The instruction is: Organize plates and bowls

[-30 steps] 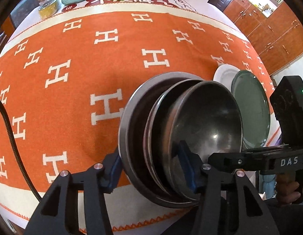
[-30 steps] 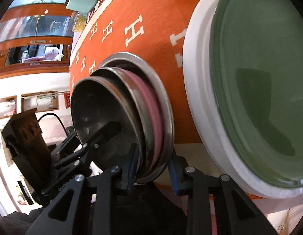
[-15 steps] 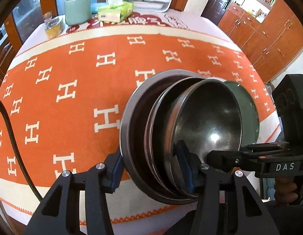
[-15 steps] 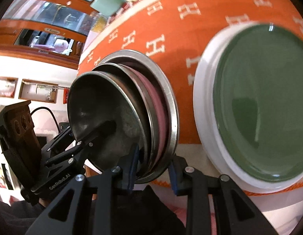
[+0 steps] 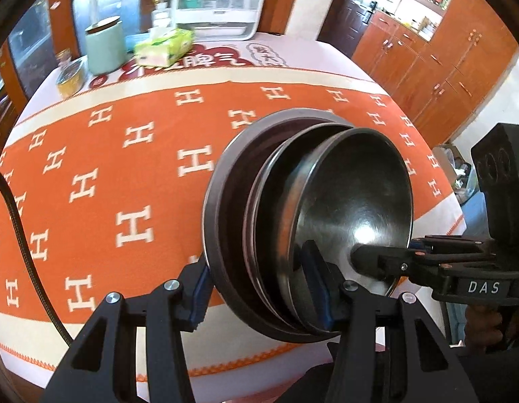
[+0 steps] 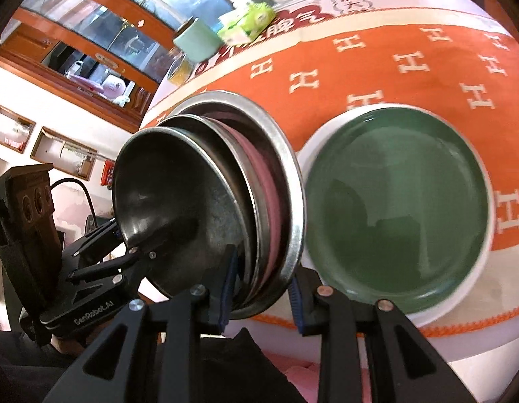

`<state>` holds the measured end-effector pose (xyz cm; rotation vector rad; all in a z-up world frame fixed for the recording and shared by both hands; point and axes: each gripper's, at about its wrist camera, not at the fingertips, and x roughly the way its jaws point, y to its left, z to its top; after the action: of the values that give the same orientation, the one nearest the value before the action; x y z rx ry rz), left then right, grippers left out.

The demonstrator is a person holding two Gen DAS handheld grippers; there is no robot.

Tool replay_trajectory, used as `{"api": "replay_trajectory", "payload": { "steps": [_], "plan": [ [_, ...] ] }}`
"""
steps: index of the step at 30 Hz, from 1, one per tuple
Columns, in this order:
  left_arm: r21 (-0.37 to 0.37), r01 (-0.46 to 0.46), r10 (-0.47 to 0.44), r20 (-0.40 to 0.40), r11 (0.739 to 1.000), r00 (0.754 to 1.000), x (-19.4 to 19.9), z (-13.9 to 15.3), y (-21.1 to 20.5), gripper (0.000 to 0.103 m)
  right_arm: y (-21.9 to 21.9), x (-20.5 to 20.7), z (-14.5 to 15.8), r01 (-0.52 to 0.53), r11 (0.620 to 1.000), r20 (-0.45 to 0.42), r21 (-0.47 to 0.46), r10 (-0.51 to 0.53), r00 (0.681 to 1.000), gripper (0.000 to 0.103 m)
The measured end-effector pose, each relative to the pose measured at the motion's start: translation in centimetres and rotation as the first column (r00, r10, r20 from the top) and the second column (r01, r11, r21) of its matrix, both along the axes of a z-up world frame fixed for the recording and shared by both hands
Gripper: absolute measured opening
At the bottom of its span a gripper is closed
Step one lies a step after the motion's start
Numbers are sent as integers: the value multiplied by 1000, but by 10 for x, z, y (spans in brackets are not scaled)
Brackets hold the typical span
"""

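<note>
While both grippers are clamping the same nested stack of metal bowls (image 5: 313, 228), the stack is hanging tilted on edge above the near side of the table, w/ open sides facing the right-hand tool.

L gripper (image 5: 259, 295): jaws are closing on the stack's lower rim, one blue pad pressing outside the largest steel bowl (image 5: 219, 208), the other sitting inside the innermost dark bowl (image 5: 357, 201). All nested bowls are sitting between the pads.

R gripper (image 6: 263, 285): jaws are pinching the rim from the opposite side; one pad is lying inside the stack, the other behind the outer bowl. A pink bowl (image 6: 268, 201) is showing between the steel ones in the right wrist view.

Green plate (image 6: 397, 208) is resting on a white plate (image 6: 474, 278) on the orange H-pattern tablecloth (image 5: 108, 168), just beside the held stack in the right wrist view; can't tell if touching.

Far end of table: mint canister (image 5: 105, 43), tissue pack (image 5: 165, 48), small yellow jar (image 5: 69, 79), white dish rack (image 5: 219, 3). Black cable (image 5: 21, 231) is crossing the left edge. Wooden cabinets (image 5: 437, 50) are standing at right.
</note>
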<state>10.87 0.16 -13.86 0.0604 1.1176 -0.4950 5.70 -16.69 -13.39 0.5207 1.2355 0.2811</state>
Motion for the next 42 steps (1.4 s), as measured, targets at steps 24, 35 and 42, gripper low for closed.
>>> {"api": "replay_trajectory", "payload": {
  "steps": [24,35,42],
  "plan": [
    [25,-1,5,-151,1000,988,-2,-35,-137,49,-128,-7,-28,-3,1000,-98,-14,1,995,29],
    [58,-184,192,-201,981,961,-1,-52,-148,52,-141,15,-40,-181,984,-104,3,180,978,33],
    [135,-296,316,-170,946,933,-4,-53,-144,53,-135,24,-38,-249,968,-59,22,250,966,39]
  ]
}}
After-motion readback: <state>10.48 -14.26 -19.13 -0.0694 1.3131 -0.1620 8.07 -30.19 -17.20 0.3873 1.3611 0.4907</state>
